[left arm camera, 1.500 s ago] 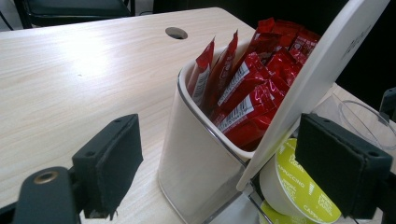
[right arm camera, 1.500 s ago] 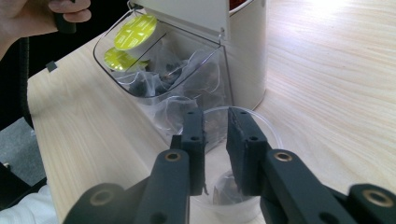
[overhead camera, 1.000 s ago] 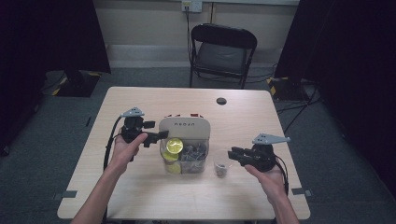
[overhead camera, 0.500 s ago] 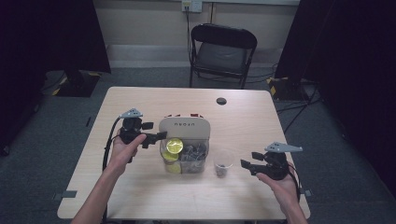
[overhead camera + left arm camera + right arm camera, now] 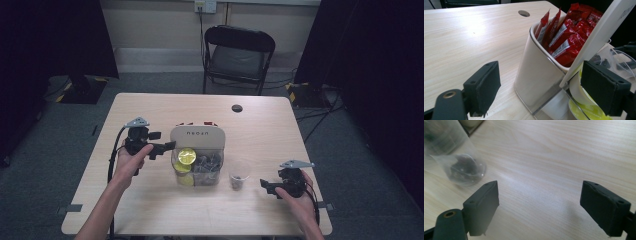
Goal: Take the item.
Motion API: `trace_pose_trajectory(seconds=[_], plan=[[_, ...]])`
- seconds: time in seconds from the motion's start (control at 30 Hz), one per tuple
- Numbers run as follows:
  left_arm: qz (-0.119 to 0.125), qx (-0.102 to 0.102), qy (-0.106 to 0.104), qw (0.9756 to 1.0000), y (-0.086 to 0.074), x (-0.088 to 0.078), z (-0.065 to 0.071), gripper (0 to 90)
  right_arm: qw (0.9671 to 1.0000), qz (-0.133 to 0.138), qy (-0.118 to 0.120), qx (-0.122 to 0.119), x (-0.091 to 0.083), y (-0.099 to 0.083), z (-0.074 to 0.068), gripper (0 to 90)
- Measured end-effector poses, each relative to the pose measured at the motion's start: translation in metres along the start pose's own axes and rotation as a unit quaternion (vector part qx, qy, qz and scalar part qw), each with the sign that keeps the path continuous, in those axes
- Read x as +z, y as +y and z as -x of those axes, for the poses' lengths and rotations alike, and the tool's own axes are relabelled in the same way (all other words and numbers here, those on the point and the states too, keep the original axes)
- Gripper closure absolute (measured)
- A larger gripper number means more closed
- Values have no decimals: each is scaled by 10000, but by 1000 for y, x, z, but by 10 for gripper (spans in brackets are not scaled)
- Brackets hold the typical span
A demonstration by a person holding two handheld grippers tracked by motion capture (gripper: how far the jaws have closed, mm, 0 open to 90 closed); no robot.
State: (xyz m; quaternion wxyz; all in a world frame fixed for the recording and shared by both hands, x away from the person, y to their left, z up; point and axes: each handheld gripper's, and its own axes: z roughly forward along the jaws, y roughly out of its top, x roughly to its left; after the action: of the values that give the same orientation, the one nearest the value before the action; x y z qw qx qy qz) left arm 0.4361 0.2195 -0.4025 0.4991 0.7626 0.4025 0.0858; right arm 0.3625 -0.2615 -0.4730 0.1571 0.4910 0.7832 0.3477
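Standing upright, mouth up, the clear plastic cup (image 5: 239, 174) sat just right of the organizer box (image 5: 197, 137) reading "neoan", holding dark bits. Right gripper (image 5: 266, 186) lay nearby, jaws just opened wide, nothing between. Left gripper (image 5: 167, 147), jaws wide, straddled the box's corner beside red sachets (image 5: 569, 32).

Light wood table (image 5: 150, 115), black folding chair (image 5: 239, 55) behind, grey floor (image 5: 60, 135), black curtains (image 5: 50, 35), pale wall (image 5: 160, 25)

Red sachets (image 5: 567, 32) fill a cream organiser (image 5: 537, 75) on the pale wood-grain table (image 5: 469, 42).
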Motion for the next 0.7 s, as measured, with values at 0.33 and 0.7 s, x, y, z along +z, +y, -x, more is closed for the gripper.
trace_pose_trajectory(seconds=[0.33, 0.7], plan=[[48, -10, 6, 10000, -1, -10, -3, 172, 9990, -287, -267, -210, 16, -8, -4, 150], [-96, 408, 208, 9989, 1, -14, -6, 179, 9983, -79, -535, -236, 19, -13, -8, 137]])
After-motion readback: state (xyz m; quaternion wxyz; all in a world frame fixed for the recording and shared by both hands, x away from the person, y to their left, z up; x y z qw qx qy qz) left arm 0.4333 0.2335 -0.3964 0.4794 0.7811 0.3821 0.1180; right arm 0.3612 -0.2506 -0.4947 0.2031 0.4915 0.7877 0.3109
